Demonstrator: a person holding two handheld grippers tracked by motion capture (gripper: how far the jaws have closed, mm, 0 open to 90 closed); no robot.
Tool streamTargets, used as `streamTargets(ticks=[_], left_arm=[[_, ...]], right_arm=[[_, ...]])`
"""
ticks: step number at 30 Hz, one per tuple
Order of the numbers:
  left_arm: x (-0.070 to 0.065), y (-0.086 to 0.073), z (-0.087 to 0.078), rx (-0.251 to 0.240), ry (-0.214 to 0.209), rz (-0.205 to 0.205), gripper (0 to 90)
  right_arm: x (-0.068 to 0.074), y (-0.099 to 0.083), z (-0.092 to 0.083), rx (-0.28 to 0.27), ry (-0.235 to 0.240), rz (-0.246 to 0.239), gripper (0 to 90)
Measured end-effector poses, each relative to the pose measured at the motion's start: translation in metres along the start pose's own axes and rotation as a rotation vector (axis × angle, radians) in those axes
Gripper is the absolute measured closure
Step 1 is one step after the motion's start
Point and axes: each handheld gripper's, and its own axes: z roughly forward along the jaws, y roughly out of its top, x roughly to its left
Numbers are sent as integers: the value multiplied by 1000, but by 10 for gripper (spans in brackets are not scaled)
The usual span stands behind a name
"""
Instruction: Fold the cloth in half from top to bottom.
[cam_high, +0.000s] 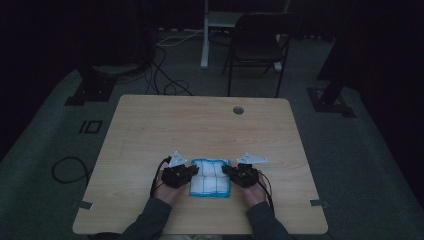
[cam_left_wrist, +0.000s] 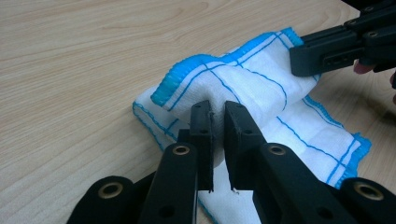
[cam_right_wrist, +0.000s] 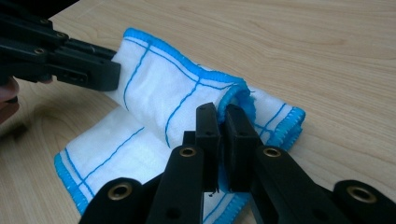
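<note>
Both tools pinch the blue-edged cloth (cam_high: 210, 178) near the worktop's (cam_high: 200, 125) near edge: left tool (cam_left_wrist: 217, 112) loosely, right tool (cam_right_wrist: 222, 116) tight; a chair (cam_high: 257, 42) stands beyond.

No lettering, label, brand, number or sign can be read in these pictures. The white cloth (cam_left_wrist: 261, 88) bears blue stitched lines and a blue hem, with no writing on it. A dark square outline marked on the floor (cam_high: 91, 126) left of the table (cam_high: 200, 125) is too dim to read as any sign.
</note>
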Motion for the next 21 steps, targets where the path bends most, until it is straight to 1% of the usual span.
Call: streamTargets(ticks=[5, 11, 15, 19, 21], left_arm=[[2, 6, -6, -27, 23, 3, 824], [14, 18, -10, -55, 56, -26, 821], [23, 28, -8, -64, 80, -52, 812], [31, 39, 0, -55, 95, -54, 795], [34, 42, 6, -36, 100, -51, 786]], right_arm=[[0, -2, 0, 3, -2, 2, 864], [2, -6, 0, 6, -2, 2, 861], [2, -5, 0, 2, -3, -2, 860], [2, -5, -1, 2, -1, -3, 858], [2, -5, -1, -1, 0, -6, 857]])
